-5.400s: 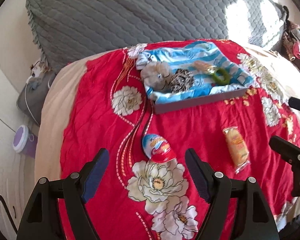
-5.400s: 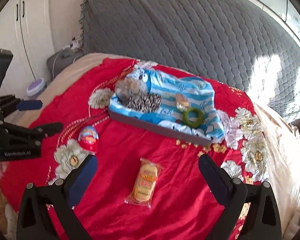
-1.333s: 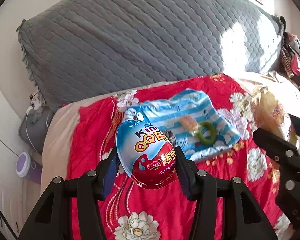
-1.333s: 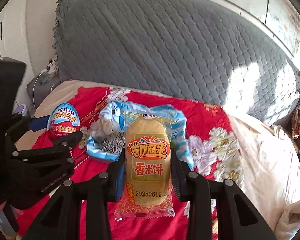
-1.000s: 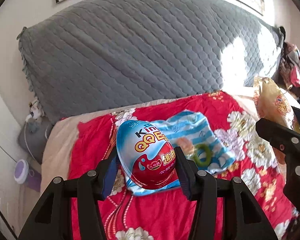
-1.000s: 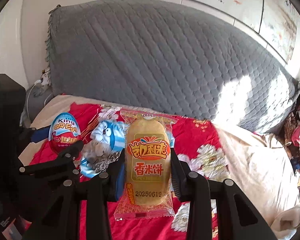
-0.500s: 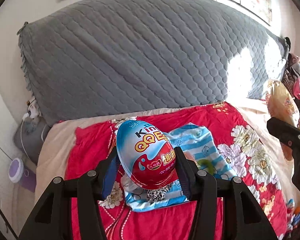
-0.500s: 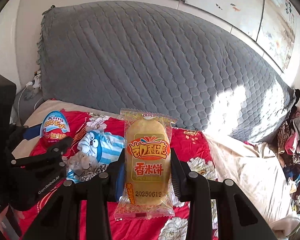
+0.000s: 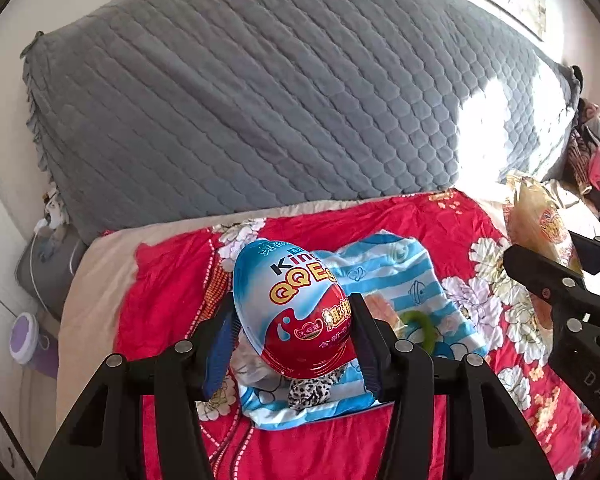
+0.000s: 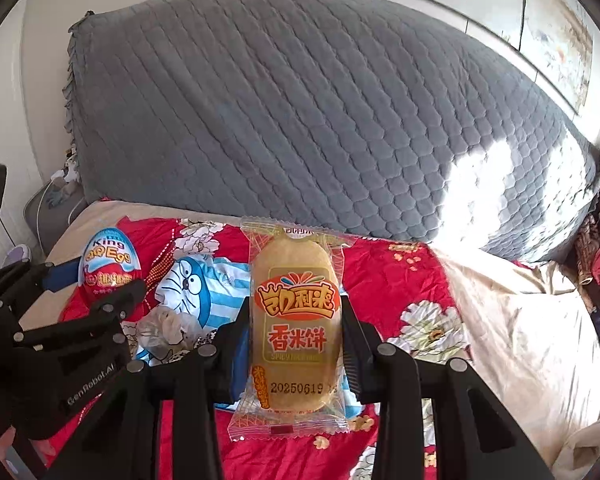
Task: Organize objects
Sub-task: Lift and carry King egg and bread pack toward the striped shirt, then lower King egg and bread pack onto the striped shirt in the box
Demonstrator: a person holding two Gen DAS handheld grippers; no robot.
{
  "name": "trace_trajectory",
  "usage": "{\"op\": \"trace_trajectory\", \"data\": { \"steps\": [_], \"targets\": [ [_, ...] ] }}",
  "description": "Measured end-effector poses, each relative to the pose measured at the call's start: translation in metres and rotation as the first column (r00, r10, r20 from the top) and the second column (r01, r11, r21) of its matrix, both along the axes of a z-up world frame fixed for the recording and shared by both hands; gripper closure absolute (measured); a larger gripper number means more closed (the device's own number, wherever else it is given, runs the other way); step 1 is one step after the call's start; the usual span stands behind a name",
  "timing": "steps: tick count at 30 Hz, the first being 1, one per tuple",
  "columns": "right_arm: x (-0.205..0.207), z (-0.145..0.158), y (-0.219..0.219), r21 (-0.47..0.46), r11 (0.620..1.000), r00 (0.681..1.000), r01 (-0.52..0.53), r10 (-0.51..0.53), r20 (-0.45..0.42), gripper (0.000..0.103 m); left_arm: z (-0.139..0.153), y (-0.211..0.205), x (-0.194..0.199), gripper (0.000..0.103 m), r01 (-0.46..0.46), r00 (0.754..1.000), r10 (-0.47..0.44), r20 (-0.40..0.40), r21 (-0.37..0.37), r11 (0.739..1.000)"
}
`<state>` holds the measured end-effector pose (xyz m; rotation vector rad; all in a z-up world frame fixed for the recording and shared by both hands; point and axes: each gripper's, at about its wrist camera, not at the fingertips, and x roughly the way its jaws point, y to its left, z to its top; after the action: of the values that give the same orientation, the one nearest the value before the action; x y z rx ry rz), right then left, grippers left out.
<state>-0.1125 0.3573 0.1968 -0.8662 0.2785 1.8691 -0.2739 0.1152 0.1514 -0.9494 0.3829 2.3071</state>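
Left wrist view: the left gripper (image 9: pixel 294 334) clamps a smooth, slippery-looking chocolate egg (image 9: pixel 294 312) across its widest part. The right gripper (image 10: pixel 294 342) pinches a light, crushable rice cracker packet (image 10: pixel 294 328) mid-body. Beyond, the tray (image 9: pixel 340 410) lies mid-blanket (image 9: pixel 172 280).

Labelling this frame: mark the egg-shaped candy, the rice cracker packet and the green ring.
egg-shaped candy (image 9: pixel 296 312), left wrist view, on its printed front.
rice cracker packet (image 10: pixel 296 320), right wrist view, on the label's middle.
green ring (image 9: pixel 422 330), left wrist view, on its right arc.
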Motion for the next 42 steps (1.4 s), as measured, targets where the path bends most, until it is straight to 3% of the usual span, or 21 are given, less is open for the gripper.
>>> {"op": "trace_trajectory", "data": {
  "steps": [14, 30, 42],
  "targets": [
    [0.000, -0.032, 0.029, -0.023, 1.000, 1.000, 0.003, -0.003, -0.024, 0.064, -0.033, 0.019, -0.015, 0.048, 0.012, 1.000, -0.012, 0.028, -0.011, 1.000],
    [0.000, -0.091, 0.065, -0.072, 0.997, 0.999, -0.001, 0.005, 0.052, 0.064, -0.094, 0.057, -0.030, 0.048, 0.041, 0.994, -0.038, 0.106, -0.028, 0.999],
    [0.001, -0.130, 0.095, -0.128, 0.992, 0.998, 0.003, 0.005, 0.060, 0.064, -0.137, 0.076, -0.042, 0.048, 0.048, 0.990, -0.040, 0.136, -0.056, 0.997]
  ]
}}
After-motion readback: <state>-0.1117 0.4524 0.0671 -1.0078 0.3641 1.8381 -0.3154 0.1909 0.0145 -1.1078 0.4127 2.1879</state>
